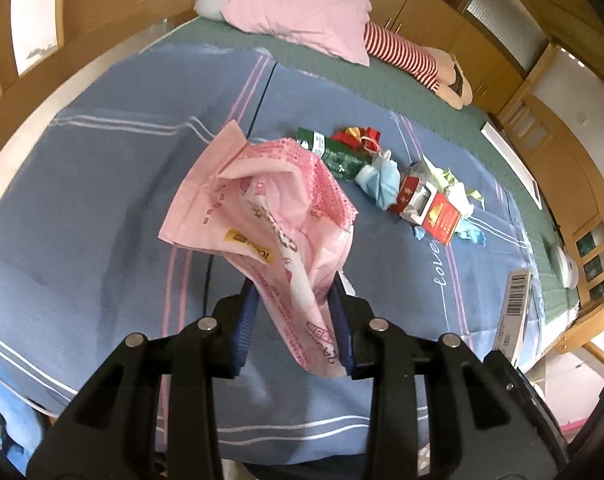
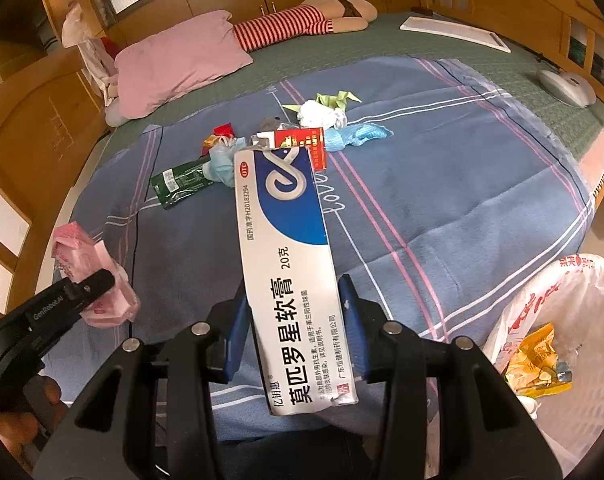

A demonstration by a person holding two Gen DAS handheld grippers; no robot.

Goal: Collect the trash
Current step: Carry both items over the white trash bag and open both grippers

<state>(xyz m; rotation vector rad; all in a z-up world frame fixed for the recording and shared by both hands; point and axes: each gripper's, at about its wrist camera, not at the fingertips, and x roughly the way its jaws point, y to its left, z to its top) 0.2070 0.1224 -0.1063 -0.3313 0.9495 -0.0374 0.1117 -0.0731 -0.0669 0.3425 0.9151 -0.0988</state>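
We've got two pieces of trash in hand. Left gripper (image 1: 291,320) is pinching the crumpled pink plastic wrapper (image 1: 261,200), lifted clear of the blue blanket (image 1: 101,200); the wrapper bunches between the blue pads and flares out past the tips. Right gripper (image 2: 293,328) is clamped on the white-and-blue ointment box (image 2: 285,256), long axis running straight out along the fingers, far end over the trash pile.

Key relation: the white plastic trash bag (image 2: 574,320) sits off the blanket's near right edge, just beside the right gripper and well apart from the left. So the right hand is nearer; the box goes in first with a swing right, we'd judge. The left has to cross over or wait.

Both grippers pitch down toward the bed. Left one shows at the left edge of the right wrist view, near the blanket's left edge.

Remaining pile mid-blanket: green foil packet (image 2: 177,184), blue face mask (image 2: 221,164), red carton (image 2: 302,144), white tissue wad (image 2: 322,114), possibly more underneath, hard to tell.
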